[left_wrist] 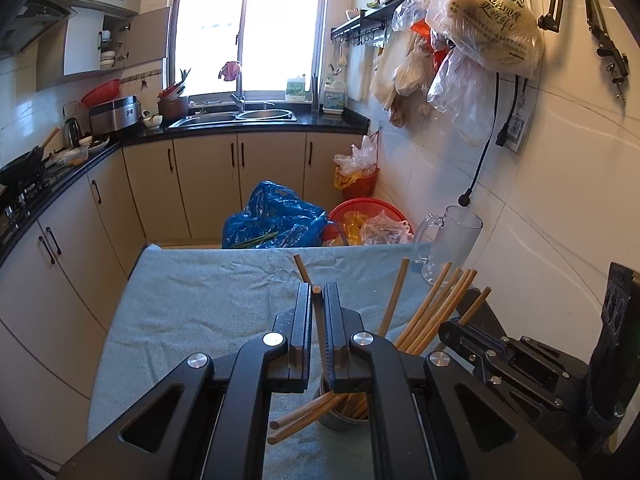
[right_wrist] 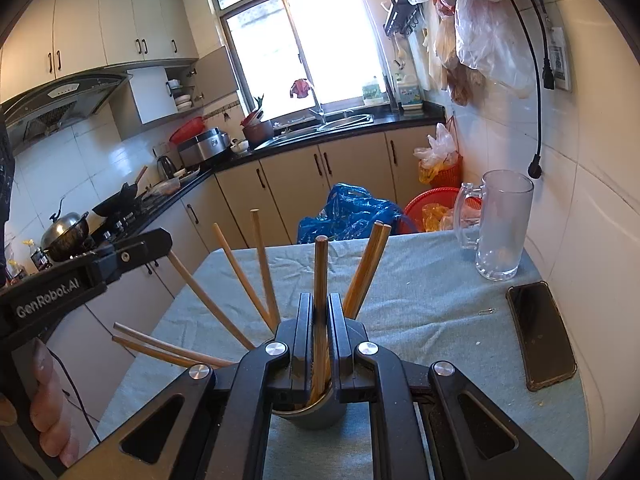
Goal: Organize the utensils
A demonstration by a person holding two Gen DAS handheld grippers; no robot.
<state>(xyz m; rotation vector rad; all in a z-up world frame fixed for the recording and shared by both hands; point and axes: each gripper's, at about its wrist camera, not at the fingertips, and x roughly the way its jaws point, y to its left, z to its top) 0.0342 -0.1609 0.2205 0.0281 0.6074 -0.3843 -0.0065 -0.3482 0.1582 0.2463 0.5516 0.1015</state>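
Note:
A metal holder cup (right_wrist: 316,414) stands on the cloth-covered table (right_wrist: 420,312), with several wooden chopsticks (right_wrist: 260,264) fanning out of it. My right gripper (right_wrist: 320,297) is shut on one upright chopstick (right_wrist: 321,268) whose lower end is in the cup. My left gripper (left_wrist: 317,287) is shut on another chopstick (left_wrist: 319,312) just above the cup (left_wrist: 344,418). In the right wrist view the left gripper (right_wrist: 158,242) comes in from the left, and its chopstick (right_wrist: 208,300) slants down toward the cup. The right gripper (left_wrist: 460,326) shows at the right in the left wrist view.
A glass mug (right_wrist: 502,224) stands at the table's far right by the tiled wall, and a black phone (right_wrist: 542,336) lies near it. A person's hand (right_wrist: 48,392) holds the left gripper's handle. Beyond the far edge are a blue bag (left_wrist: 276,220) and red baskets (left_wrist: 368,212).

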